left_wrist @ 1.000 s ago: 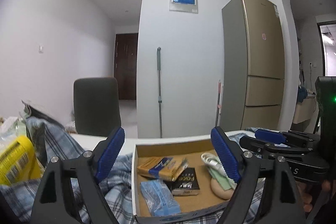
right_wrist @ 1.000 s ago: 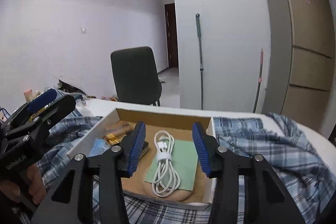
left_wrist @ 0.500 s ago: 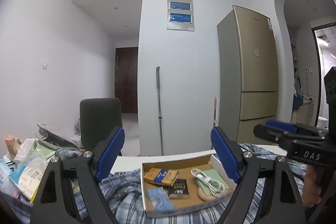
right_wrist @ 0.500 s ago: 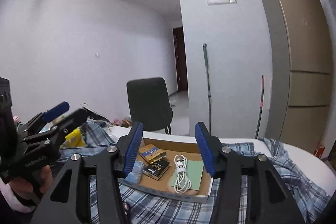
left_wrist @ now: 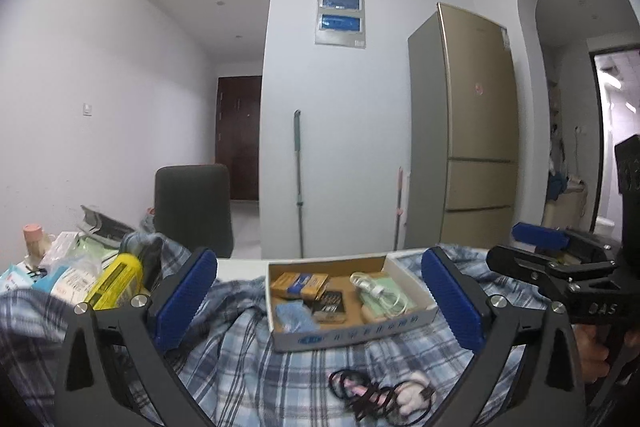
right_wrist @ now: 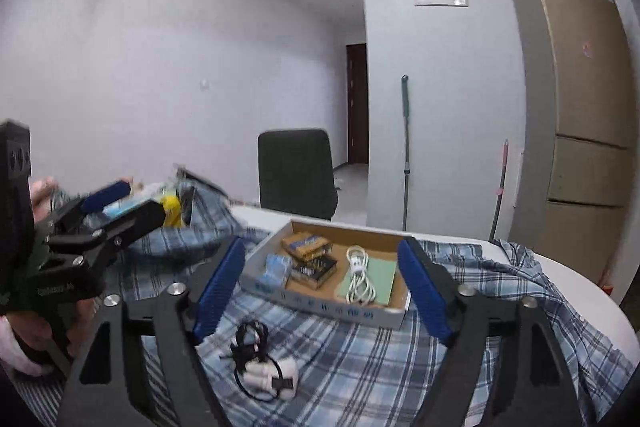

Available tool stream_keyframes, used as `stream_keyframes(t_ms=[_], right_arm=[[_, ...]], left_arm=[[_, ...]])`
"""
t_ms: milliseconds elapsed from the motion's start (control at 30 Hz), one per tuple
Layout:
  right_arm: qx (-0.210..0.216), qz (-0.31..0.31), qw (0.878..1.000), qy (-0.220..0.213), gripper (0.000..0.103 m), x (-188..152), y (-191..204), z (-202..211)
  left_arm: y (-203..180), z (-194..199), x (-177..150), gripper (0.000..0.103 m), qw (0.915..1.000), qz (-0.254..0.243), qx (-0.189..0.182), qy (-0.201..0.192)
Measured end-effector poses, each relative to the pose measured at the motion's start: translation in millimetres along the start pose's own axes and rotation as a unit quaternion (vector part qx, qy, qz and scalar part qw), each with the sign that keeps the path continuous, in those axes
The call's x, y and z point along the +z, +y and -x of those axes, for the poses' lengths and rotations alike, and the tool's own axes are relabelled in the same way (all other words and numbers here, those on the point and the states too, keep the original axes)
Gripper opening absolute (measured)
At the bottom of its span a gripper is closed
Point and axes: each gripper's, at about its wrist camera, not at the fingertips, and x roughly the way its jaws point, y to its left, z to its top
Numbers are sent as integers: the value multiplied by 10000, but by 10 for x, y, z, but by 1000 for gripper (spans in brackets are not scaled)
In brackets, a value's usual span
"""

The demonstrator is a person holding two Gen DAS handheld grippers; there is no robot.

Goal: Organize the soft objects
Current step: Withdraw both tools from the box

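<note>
Both my grippers have pulled back. Left gripper [left_wrist: 320, 301], right gripper [right_wrist: 322, 287]: jaws apart, empty. Cardboard box [right_wrist: 276, 291] holds coiled white cable [right_wrist: 359, 273], packets; plaid cloth [right_wrist: 360, 355] beneath.

Gold refrigerator [left_wrist: 472, 131] stands against the right wall | green-handled mop [left_wrist: 298, 183] and pink-handled tool [left_wrist: 399, 205] lean on the white pillar | grey panel with two blue windows [left_wrist: 340, 15] hangs high above them | dark chair [left_wrist: 194, 207] sits past the counter's far edge | dark door [left_wrist: 239, 135] closes the hallway.
</note>
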Motion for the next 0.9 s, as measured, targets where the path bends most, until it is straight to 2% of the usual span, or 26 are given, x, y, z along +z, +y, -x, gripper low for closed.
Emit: stream_keyframes(t_ms=[167,367,500,667,800,900], right_arm=[[144,99,9996,239,91,-188,39,-94],[299,42,9986,444,99,-343,25,-165],[337,-41,9981,515,100,-375,-8,-206],[334,-43,9976,597,100,-392,-2,-238],[315,8,9972,678,100,-396,19,-265],[325,-42,9961,821,100,-390,3,-306]], left_arm=[[-7,-40,-137,103,9998,-143,16,119],[78,-130,-219,103,9995,28,-45,321],[182,-215,-239,103,9982,270,-81,523],[277,-202,-239,103,9975,503,-52,488],[262,-182,-231,103,9977,465,-48,497],[246,-205,-220,103,9969,371,-88,685]])
